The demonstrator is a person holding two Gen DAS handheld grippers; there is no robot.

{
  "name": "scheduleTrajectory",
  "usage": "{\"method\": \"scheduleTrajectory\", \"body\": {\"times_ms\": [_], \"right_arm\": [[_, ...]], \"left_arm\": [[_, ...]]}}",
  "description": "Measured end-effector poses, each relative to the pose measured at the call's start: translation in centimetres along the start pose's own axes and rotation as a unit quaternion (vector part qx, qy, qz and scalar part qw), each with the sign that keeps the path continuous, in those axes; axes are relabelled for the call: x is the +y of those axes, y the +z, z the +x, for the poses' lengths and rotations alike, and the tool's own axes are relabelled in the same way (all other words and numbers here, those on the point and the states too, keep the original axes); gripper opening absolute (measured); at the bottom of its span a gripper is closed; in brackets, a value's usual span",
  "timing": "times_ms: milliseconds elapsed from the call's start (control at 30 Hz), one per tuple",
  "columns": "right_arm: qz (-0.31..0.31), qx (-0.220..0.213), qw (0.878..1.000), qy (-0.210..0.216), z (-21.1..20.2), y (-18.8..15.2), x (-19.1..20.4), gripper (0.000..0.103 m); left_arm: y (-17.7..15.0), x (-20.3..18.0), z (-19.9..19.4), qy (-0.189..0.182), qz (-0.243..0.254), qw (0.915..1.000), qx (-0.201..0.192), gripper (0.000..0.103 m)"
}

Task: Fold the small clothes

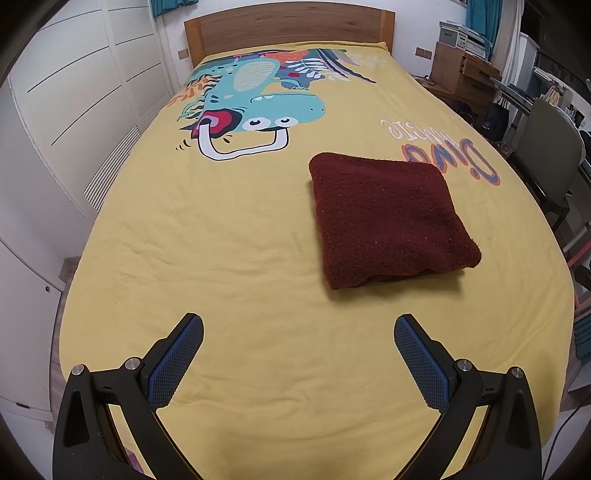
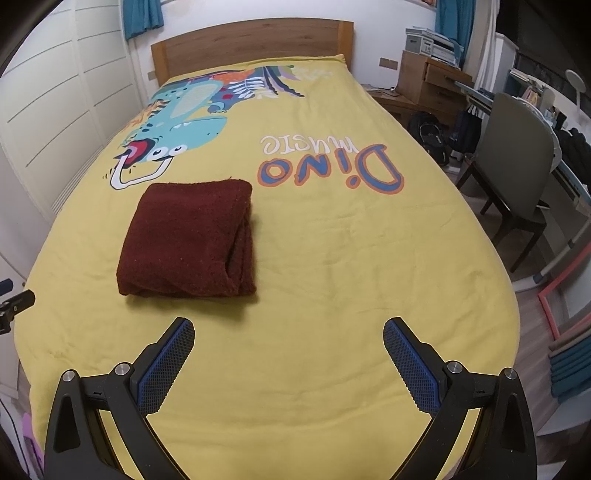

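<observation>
A dark red fuzzy garment [image 1: 388, 218] lies folded into a thick square on the yellow bed cover [image 1: 229, 258]. In the right wrist view the same folded garment [image 2: 192, 240] shows its layered edge on its right side. My left gripper [image 1: 298, 328] hovers open above the cover, near the bed's front, with the garment ahead and to the right. My right gripper [image 2: 289, 332] is also open and holds nothing; the garment is ahead and to its left. A bit of the left gripper [image 2: 14, 304] shows at the left edge of the right wrist view.
The cover carries a dinosaur print [image 1: 255, 107] and "Dino music" lettering [image 2: 332, 166]. A wooden headboard [image 1: 288, 26] stands at the far end. White wardrobe doors [image 1: 74, 92] run along the left. A chair [image 2: 517, 177], desk and bags crowd the right side.
</observation>
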State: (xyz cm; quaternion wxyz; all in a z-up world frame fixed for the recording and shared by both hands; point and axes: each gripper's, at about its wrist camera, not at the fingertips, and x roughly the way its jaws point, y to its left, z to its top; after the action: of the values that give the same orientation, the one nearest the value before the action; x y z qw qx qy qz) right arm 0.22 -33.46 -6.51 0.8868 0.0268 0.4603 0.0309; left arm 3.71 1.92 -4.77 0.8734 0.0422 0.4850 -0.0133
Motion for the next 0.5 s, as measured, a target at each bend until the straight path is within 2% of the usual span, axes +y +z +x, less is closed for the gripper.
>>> {"method": "scheduleTrajectory", "body": {"times_ms": [500], "right_arm": [[0.002,0.004,1.0,-0.002,0.26,-0.36,-0.11,0.102]], "left_arm": [[-0.03,-0.33,0.02,-0.003,0.008,1.0,-0.001,0.102]]}}
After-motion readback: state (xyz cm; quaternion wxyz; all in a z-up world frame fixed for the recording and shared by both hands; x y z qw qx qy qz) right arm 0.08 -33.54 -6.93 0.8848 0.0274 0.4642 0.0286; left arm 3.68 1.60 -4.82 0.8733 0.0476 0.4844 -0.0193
